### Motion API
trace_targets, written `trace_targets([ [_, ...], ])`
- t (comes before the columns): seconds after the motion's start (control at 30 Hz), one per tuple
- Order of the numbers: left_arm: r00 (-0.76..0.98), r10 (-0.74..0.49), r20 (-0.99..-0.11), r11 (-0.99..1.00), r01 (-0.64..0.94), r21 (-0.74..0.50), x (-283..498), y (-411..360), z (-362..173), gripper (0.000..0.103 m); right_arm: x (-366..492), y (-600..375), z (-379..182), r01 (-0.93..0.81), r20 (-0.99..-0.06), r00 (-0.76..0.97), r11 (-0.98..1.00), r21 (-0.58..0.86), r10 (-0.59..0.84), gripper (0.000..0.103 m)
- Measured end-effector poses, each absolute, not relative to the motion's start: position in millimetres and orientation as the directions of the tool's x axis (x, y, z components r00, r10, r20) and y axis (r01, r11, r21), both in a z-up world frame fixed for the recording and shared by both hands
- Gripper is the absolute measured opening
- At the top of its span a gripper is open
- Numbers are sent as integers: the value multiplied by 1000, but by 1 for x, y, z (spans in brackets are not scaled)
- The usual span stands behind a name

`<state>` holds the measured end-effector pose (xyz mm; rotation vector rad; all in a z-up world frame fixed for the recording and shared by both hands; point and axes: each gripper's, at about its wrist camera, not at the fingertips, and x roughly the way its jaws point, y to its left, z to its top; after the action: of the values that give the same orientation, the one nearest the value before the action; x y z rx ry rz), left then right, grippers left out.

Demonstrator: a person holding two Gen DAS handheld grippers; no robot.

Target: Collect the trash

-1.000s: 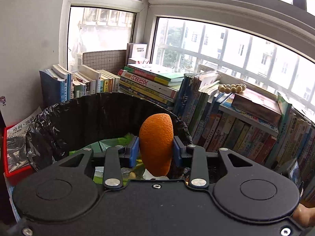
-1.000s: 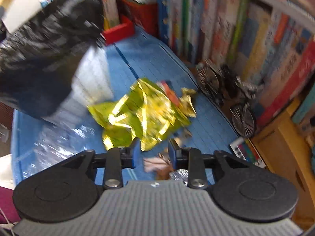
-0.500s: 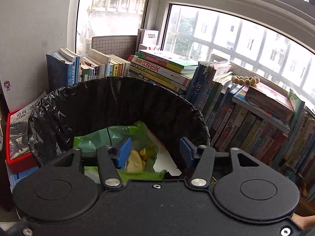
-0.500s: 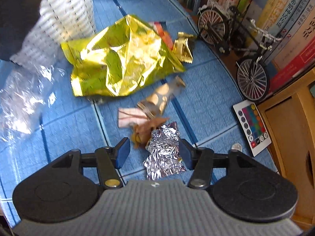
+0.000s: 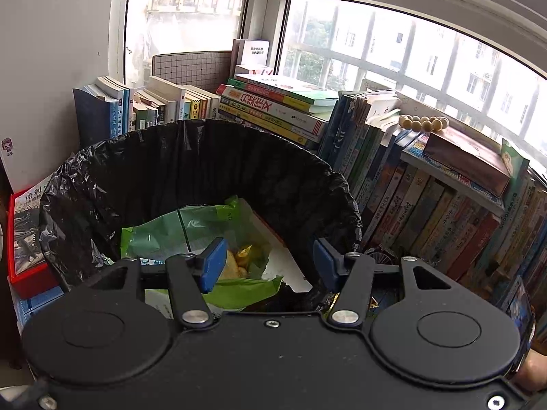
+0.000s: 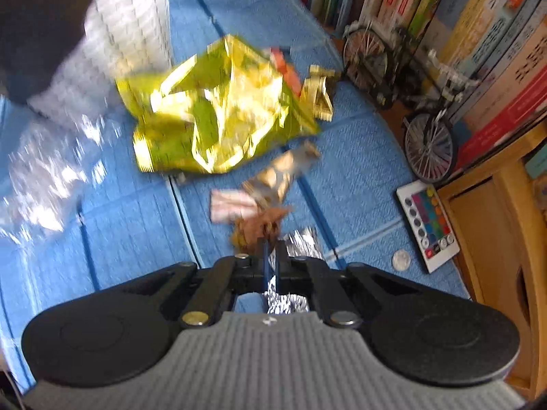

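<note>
Left hand-held gripper [image 5: 270, 264] hovers over the black-lined bin [image 5: 112, 184], jaws spread wide, nothing in them. Right hand-held gripper [image 6: 271, 261] is pinched tight on crumpled foil [image 6: 289, 299] low over the blue mat [image 6: 136, 225] — view blurred. Yellow snack bag [image 6: 218, 116], brown scrap [image 6: 259, 227] and small wrappers lie just ahead. Risk: thin foil may tear or slip from a shallow pinch on the lift — or drag the touching brown scrap along.
</note>
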<state>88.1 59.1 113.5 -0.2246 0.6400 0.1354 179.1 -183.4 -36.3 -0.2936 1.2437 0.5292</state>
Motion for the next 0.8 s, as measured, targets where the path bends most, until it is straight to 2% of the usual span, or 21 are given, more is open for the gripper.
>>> trace_targets([
  [0.03,794,56,-606,967,-195,-165,88,59,113,54,180,-184,-33,-526,-947,227,847,76,226,7],
  [0.07,792,57,-607,967,-196,-165,88,59,113,54,183,-184,-31,-512,-946,235,856,74,223,12],
  [0.13,790,56,-611,967,-195,-164,88,60,112,54,190,-186,-36,-490,-948,240,869,70,211,35],
  [0.17,789,55,-612,968,-193,-163,88,59,112,54,192,-188,-41,-486,-950,237,871,67,205,54],
  [0.2,788,55,-614,968,-193,-161,87,59,111,54,191,-190,-44,-486,-950,243,872,56,196,68],
  [0.4,781,57,-622,968,-196,-156,85,60,109,54,189,-203,-76,-499,-970,198,866,23,140,76],
  [0.53,777,58,-627,969,-196,-153,85,60,108,54,186,-210,-87,-499,-977,156,865,48,145,75],
  [0.67,777,60,-627,968,-198,-153,85,60,109,54,180,-208,-80,-531,-972,147,844,80,185,31],
  [0.8,776,60,-628,968,-199,-154,85,61,108,54,177,-200,-64,-536,-956,178,838,106,235,25],
])
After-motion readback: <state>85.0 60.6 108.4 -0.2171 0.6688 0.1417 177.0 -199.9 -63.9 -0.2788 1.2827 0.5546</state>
